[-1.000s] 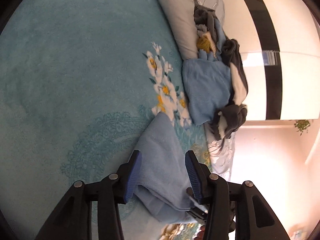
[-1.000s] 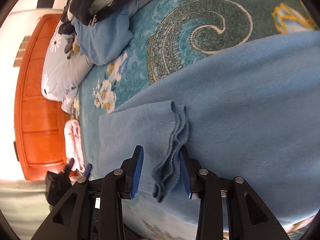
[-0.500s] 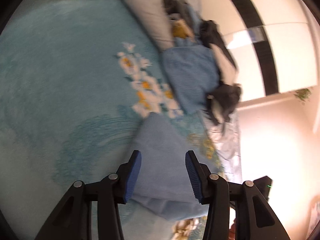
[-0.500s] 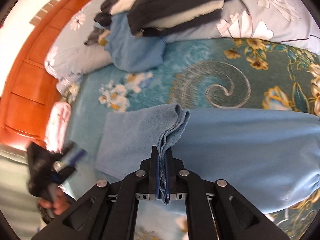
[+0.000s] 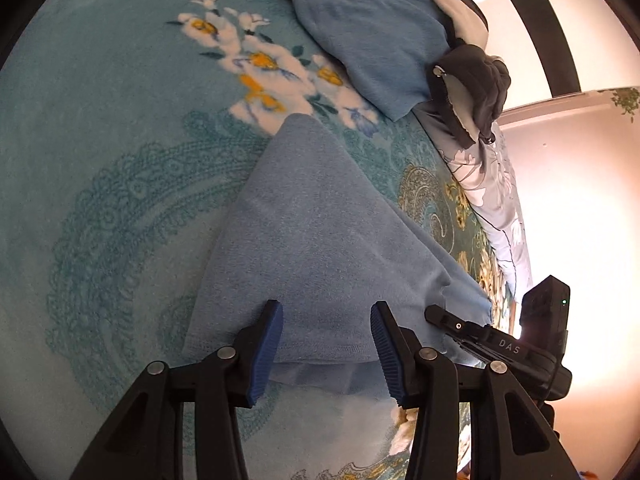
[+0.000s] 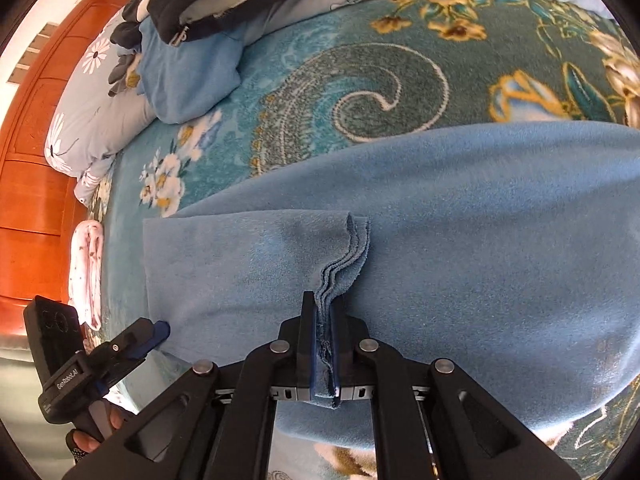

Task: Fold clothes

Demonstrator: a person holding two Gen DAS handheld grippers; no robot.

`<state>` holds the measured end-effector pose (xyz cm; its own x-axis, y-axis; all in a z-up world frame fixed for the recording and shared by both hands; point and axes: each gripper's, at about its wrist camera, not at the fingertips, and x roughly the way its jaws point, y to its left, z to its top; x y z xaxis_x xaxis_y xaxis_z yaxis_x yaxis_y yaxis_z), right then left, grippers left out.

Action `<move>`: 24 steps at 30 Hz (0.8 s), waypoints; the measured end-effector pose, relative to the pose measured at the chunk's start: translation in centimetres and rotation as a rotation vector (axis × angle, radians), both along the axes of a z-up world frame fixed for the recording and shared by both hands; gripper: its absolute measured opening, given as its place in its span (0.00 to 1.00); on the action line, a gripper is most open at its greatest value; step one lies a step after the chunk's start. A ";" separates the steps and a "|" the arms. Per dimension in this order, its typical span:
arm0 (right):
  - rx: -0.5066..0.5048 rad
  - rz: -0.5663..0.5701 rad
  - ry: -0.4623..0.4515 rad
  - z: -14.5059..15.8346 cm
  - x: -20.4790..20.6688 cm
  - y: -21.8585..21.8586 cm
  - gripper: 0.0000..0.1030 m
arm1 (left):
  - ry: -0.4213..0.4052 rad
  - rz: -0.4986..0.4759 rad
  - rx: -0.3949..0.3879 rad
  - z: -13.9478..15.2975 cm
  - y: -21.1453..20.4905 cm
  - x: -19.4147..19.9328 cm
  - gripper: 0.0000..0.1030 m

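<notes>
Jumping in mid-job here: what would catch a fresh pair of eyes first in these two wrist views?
First, the right gripper clamped shut on a bunched, layered edge of the light blue garment, which lies across the teal floral blanket. Next, the left gripper stands open over the garment's other end. Beyond, a pile of blue and dark clothes lies at the far side of the bed.

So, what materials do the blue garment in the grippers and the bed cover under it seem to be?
The blue garment looks like soft matte fleece: fuzzy nap and thick layered edges at the right gripper. The bed cover looks like plush printed blanket with short pile, though the fibre is unclear.
</notes>
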<state>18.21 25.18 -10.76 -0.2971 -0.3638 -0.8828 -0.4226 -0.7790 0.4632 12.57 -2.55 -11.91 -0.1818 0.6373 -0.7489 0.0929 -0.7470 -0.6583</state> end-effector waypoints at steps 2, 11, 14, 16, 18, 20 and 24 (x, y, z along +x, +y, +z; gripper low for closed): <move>-0.003 -0.004 -0.003 -0.3 0.0 0.0 0.05 | -0.009 0.005 0.010 -0.1 -0.1 0.1 0.48; -0.012 -0.002 0.067 3.0 1.0 1.7 0.31 | 0.144 -0.020 -0.003 3.5 -0.4 1.1 0.59; 0.040 -0.087 0.116 5.6 3.8 5.1 0.41 | 0.206 -0.001 -0.041 4.8 -0.8 1.4 0.72; 0.089 -0.162 0.141 7.2 6.1 7.9 0.47 | 0.233 0.019 -0.069 5.3 -1.1 1.5 0.77; 0.077 -0.320 0.129 6.9 9.7 10.7 0.58 | 0.243 0.041 -0.096 5.5 -1.5 1.5 0.83; 0.064 -0.481 0.116 6.5 13.4 13.6 0.64 | 0.251 0.056 -0.132 5.7 -1.8 1.6 0.87; -0.102 -0.708 0.105 3.1 18.2 15.4 0.66 | 0.268 0.052 -0.176 6.0 -1.6 1.9 0.93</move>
<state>36.44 40.57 -7.63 -0.5736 -0.1318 -0.8085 -0.7590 -0.2857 0.5851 14.49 -4.16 -5.94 -0.4162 0.4873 -0.7677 -0.0251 -0.8501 -0.5260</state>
